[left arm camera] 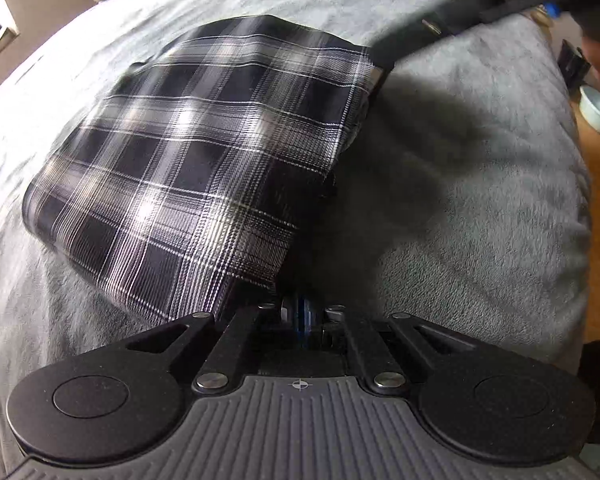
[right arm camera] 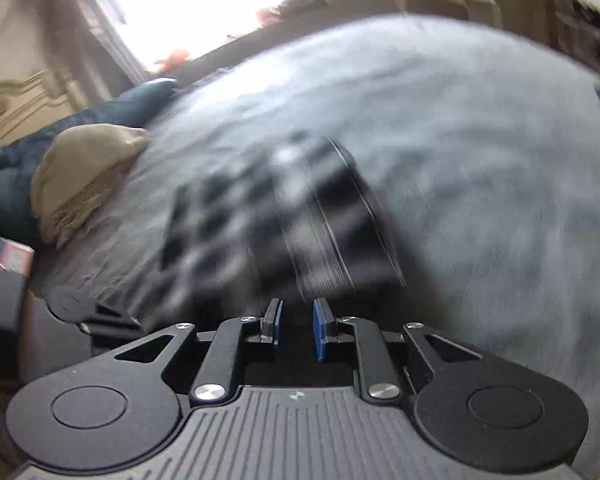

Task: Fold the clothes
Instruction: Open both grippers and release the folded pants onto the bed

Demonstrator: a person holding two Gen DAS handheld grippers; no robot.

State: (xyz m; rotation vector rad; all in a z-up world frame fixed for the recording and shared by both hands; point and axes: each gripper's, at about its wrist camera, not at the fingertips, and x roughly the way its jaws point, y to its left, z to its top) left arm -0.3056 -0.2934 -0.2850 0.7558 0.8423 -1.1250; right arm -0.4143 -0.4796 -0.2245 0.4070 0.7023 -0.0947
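Left gripper (left arm camera: 298, 316) — pressed together at the near corner of the plaid cloth (left arm camera: 204, 168); whether fabric is pinched, cannot tell. Right gripper (right arm camera: 296, 328) — blue pads (right arm camera: 319, 332) slightly apart, nothing between them. Plaid cloth folded flat on grey blanket (left arm camera: 480, 220), mid-bed. Beyond, blurred: tan pillow (right arm camera: 84, 176) and dark blue bedding (right arm camera: 12, 176) at blanket's edge, bright window (right arm camera: 204, 4) behind.

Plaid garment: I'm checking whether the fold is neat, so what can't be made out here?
- Plaid garment: smeared by motion blur in the right wrist view.
- Its right edge: shadowed in the left wrist view.
- Left gripper fingertips: hidden under the cloth's corner.
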